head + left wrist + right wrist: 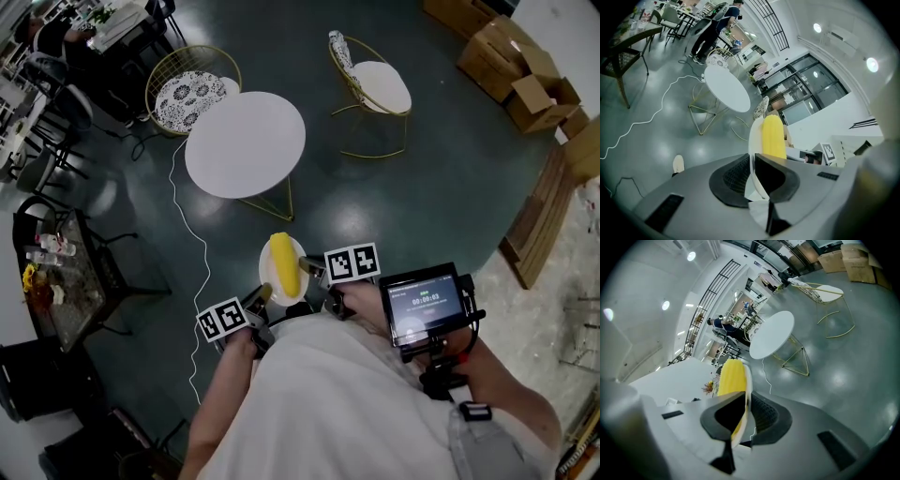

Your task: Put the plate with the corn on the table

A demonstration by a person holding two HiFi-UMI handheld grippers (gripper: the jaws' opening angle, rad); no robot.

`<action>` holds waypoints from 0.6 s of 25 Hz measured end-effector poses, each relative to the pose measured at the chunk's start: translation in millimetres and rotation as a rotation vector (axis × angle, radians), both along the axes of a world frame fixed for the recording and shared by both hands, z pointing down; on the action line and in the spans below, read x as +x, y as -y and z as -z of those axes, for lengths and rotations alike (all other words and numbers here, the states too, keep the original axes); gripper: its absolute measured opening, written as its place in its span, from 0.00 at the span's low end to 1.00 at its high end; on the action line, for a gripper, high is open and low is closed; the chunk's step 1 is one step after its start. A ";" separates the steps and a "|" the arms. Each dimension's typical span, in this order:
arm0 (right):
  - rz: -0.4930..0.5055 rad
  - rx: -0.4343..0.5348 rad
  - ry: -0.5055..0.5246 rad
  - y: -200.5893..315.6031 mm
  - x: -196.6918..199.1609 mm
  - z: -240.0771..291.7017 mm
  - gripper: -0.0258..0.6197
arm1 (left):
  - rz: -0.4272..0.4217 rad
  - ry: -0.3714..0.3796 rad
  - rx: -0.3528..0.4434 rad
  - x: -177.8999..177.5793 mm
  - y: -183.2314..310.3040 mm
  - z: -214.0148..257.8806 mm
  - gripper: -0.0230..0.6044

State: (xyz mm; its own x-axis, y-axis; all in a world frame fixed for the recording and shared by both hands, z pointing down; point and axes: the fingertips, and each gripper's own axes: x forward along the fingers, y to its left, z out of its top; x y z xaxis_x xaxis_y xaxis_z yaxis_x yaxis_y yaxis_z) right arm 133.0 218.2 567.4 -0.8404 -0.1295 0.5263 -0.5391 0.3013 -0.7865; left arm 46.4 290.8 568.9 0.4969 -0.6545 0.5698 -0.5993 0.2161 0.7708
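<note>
A white plate carries a yellow corn cob and hangs over the dark floor in the head view, short of the round white table. My left gripper is shut on the plate's left rim, and my right gripper is shut on its right rim. In the left gripper view the plate stands edge-on between the jaws with the corn beyond it. The right gripper view shows the plate clamped the same way, with the corn on its left and the table ahead.
Two gold wire chairs stand behind the table. A white cable snakes across the floor at the left. A dark side table with bottles sits at the far left. Cardboard boxes are stacked at the right. A person stands far off.
</note>
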 end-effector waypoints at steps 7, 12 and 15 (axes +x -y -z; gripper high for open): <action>0.006 0.001 -0.014 18.7 -17.7 0.0 0.12 | 0.008 -0.016 0.001 -17.3 18.0 -0.9 0.10; 0.004 -0.004 -0.022 32.4 -33.0 -3.2 0.12 | 0.009 -0.025 -0.003 -32.4 31.4 -4.1 0.10; -0.002 -0.007 -0.023 41.0 -42.1 -2.9 0.12 | 0.003 -0.027 -0.005 -42.1 40.9 -4.6 0.10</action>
State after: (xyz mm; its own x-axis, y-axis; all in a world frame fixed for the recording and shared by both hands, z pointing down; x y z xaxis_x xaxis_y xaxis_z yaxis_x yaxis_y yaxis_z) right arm 90.9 177.2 570.3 -0.8276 -0.1273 0.5466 -0.5578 0.2943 -0.7760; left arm 4.3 250.0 573.4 0.5098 -0.6534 0.5596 -0.5778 0.2219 0.7855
